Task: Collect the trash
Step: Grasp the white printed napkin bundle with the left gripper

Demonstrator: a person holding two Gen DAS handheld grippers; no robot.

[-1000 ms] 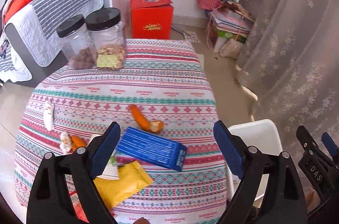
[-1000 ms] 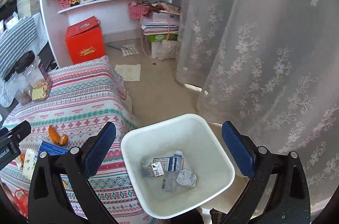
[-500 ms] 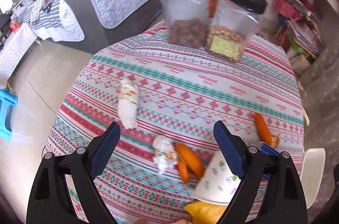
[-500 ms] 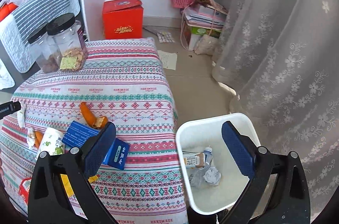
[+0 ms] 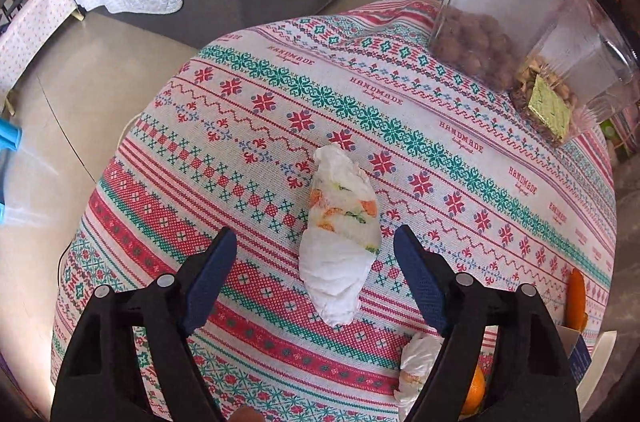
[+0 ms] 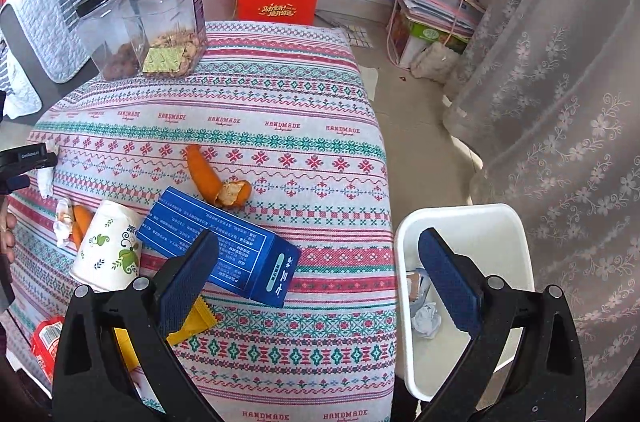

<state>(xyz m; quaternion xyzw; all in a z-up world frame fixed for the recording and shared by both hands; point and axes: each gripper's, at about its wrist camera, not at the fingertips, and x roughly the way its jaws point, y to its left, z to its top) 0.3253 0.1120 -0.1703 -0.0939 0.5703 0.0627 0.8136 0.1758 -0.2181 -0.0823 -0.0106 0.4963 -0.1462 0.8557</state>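
A: What sits around the left gripper (image 5: 314, 254)?

B: It points down at a crumpled white wrapper (image 5: 340, 238) with orange and green print, lying on the patterned worktop (image 5: 280, 82). The wrapper lies between the blue fingers (image 5: 210, 276), which are closing but not touching it yet. At two o'clock from it stand two clear jars (image 5: 476, 34) with black lids; at five o'clock a smaller wad of tissue (image 5: 416, 362) and a bit of orange peel (image 5: 476, 390), half hidden behind the right-side finger. Nothing blocks the way to the wrapper itself.

A: And the right gripper (image 6: 318, 276)?

B: Its fingers are released, spread wide and empty, above the worktop's near edge. Under them lies a blue box (image 6: 224, 250), with a patterned paper cup (image 6: 108, 248) at nine o'clock, a yellow packet (image 6: 196, 320) below, and curled orange peel (image 6: 218, 180) at twelve o'clock. The white bin (image 6: 508, 222), holding some trash, stands on the floor at three o'clock, beside the worktop

A: What differs from a second ago?

B: The left view then faced the blue box and the shelves; now it looks at the wrapper. The right view has swung from the bin to the worktop
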